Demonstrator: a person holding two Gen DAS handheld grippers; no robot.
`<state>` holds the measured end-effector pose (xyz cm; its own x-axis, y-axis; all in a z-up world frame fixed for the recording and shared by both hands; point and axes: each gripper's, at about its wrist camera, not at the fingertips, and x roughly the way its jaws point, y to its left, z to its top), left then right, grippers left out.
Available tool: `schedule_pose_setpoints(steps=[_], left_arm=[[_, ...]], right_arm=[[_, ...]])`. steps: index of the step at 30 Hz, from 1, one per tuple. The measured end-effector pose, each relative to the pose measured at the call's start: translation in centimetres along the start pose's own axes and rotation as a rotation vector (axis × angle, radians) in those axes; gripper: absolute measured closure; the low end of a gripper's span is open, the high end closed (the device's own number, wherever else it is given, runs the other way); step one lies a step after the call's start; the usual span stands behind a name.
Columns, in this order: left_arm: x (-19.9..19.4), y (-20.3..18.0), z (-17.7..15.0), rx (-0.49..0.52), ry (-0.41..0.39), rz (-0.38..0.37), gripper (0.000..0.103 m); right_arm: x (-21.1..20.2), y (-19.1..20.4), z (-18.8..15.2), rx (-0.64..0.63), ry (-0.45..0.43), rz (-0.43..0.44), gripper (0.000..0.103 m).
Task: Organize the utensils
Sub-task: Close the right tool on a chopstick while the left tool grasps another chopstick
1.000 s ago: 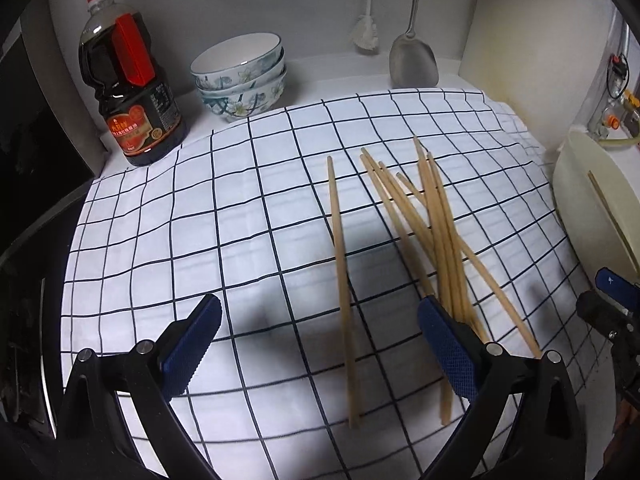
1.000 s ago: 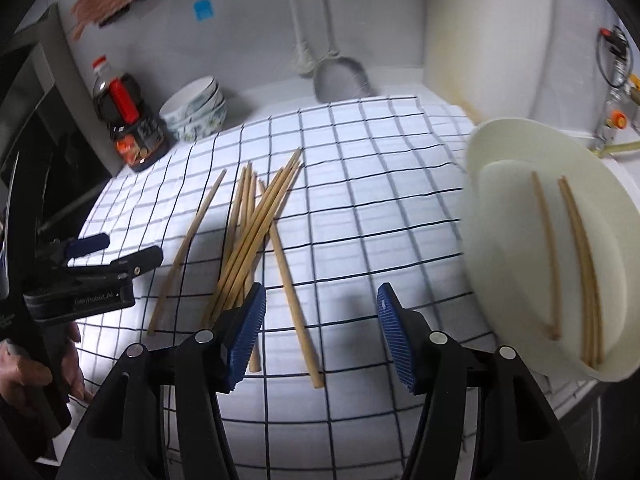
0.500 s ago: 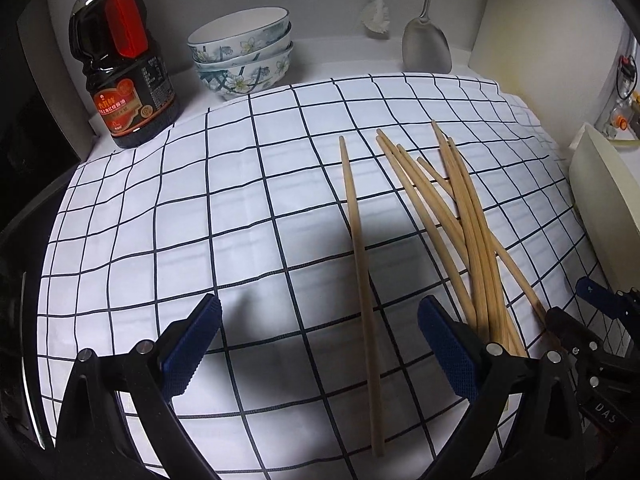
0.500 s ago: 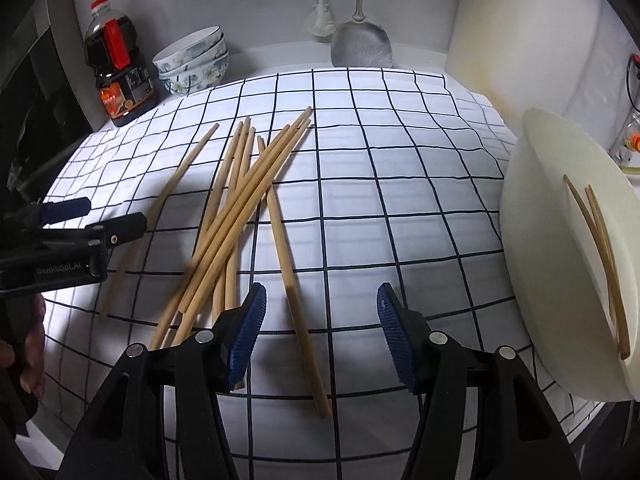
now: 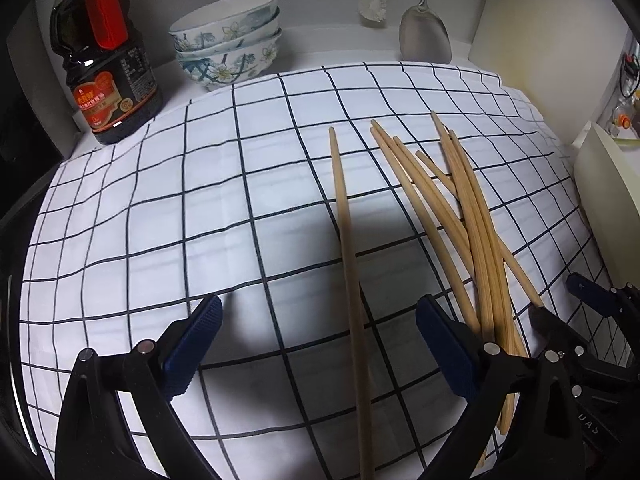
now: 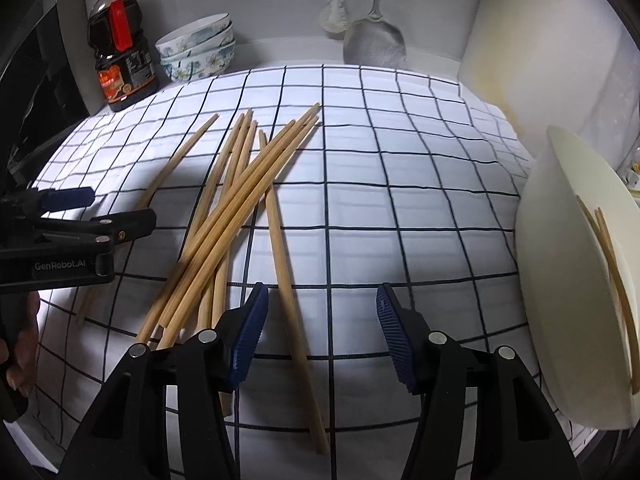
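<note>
Left wrist view: one chopstick point(image 5: 347, 240) lies lengthwise between the empty, closing left gripper point(image 5: 318, 344); right gripper point(image 6: 318, 332) straddles another, also closing.

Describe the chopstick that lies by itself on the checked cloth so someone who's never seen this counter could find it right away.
Start at the white checked cloth covering the counter, then find the heap of wooden chopsticks crossing one another. The lone chopstick lies on the heap's soy sauce bottle side, apart, touching none of the others.

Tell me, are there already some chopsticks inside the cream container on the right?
Yes, in the right wrist view a few chopsticks lie inside the cream container at the right edge of the checked cloth.
</note>
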<state>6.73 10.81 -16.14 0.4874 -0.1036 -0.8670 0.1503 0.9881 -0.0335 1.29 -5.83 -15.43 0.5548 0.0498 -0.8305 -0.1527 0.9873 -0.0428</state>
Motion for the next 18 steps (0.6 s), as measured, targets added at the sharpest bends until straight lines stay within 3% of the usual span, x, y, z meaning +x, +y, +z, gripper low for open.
schedule_pose_setpoints(steps=[6, 10, 12, 14, 18], left_arm=[[0.2, -0.9, 0.1, 0.03, -0.015, 0.011, 0.025], [-0.1, -1.4, 0.1, 0.047, -0.027, -0.006, 0.04], [-0.3, -1.8, 0.1, 0.056, -0.027, -0.014, 0.051], [-0.3, -1.9, 0.3, 0.06, -0.025, -0.019, 0.061], [-0.2, -1.9, 0.6, 0.065, -0.018, -0.036, 0.094]], right_arm=[[0.3, -0.1, 0.2, -0.005, -0.018, 0.042, 0.055], [0.2, 0.6, 0.3, -0.046, -0.025, 0.06, 0.072], [0.2, 0.9, 0.4, -0.061, -0.022, 0.072, 0.078], [0.2, 1.1, 0.5, -0.068, -0.02, 0.074, 0.095], [0.3, 1.0, 0.5, -0.058, -0.015, 0.071, 0.097]])
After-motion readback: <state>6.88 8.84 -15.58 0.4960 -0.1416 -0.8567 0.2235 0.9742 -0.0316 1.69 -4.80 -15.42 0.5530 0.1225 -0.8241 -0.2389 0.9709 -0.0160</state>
